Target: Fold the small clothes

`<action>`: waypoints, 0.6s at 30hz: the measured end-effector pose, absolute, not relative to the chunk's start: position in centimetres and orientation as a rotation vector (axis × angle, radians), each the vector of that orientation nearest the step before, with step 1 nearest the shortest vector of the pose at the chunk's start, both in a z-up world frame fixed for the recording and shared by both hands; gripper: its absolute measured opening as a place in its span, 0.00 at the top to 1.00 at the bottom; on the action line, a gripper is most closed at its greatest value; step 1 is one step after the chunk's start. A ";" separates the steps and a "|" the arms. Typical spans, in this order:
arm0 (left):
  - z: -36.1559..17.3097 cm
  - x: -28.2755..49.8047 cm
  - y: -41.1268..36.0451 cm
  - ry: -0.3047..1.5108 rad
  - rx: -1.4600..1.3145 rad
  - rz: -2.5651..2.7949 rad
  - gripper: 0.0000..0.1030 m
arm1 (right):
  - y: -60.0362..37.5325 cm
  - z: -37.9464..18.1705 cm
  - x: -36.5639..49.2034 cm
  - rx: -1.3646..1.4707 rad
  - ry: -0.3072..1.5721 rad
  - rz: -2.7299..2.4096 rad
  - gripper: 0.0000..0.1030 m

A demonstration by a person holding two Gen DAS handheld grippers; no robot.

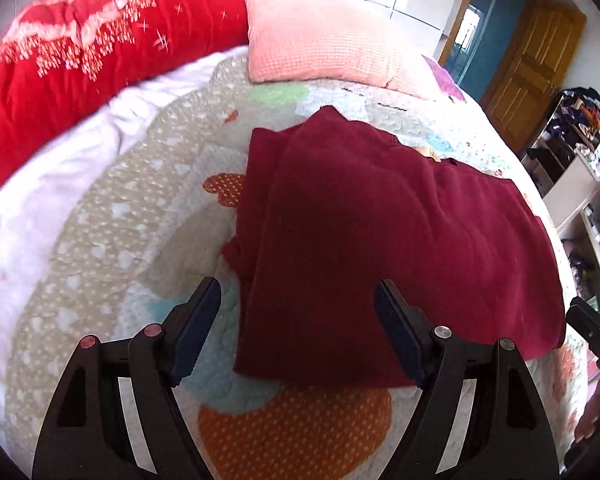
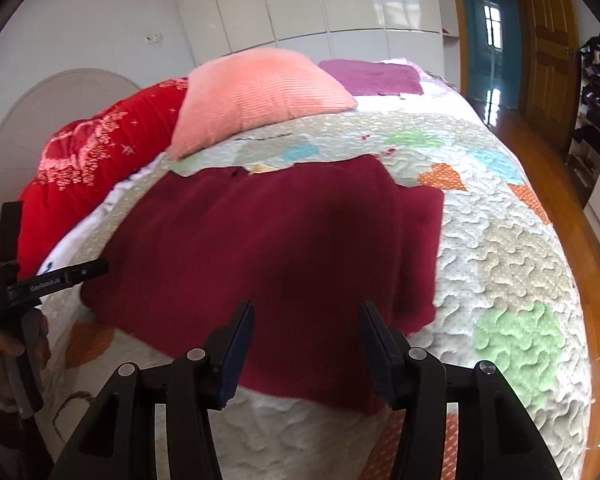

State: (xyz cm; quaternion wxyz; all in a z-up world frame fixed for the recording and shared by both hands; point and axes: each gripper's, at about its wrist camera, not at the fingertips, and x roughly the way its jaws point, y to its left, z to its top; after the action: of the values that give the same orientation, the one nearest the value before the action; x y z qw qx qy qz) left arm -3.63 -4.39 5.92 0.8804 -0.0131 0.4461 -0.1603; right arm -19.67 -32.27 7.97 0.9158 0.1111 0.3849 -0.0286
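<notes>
quilted bed (image 2: 500, 248) (maroon garment (image 2: 284, 248) flat)

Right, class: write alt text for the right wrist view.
A dark red garment, partly folded, lies flat on a patchwork quilt, with the open right gripper poised over its near edge. A peach pillow sits behind.

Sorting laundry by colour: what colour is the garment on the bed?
Dark red, plain; the garment shows best in the right wrist view.

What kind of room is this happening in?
Most likely a home bedroom: a bed under a patchwork quilt, a pink pillow beside a rolled red blanket, and white wardrobe doors behind.
</notes>
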 end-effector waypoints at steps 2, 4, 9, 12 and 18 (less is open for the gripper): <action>6.0 -4.2 -4.6 0.921 -0.012 -0.331 0.23 | -31.4 7.9 -19.9 0.227 0.795 -0.050 0.50; 5.8 -4.5 -4.7 0.907 0.004 -0.331 0.23 | -30.6 7.5 -19.5 0.222 0.809 -0.036 0.50; 5.1 -4.7 -5.2 0.879 0.066 -0.329 0.23 | -29.5 6.2 -18.1 0.217 0.837 -0.046 0.50; 4.5 -4.3 -5.5 0.869 0.071 -0.345 0.23 | -29.6 5.8 -17.5 0.245 0.837 -0.065 0.50; 3.2 -3.1 -5.3 0.906 0.039 -0.371 0.23 | -29.1 5.0 -16.9 0.276 0.828 -0.099 0.49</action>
State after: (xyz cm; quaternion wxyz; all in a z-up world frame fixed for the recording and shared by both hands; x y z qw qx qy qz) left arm -3.10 -5.26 3.23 0.8824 0.0187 0.4351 -0.1781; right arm -16.94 -29.08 5.02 0.9051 0.1337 0.4008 -0.0481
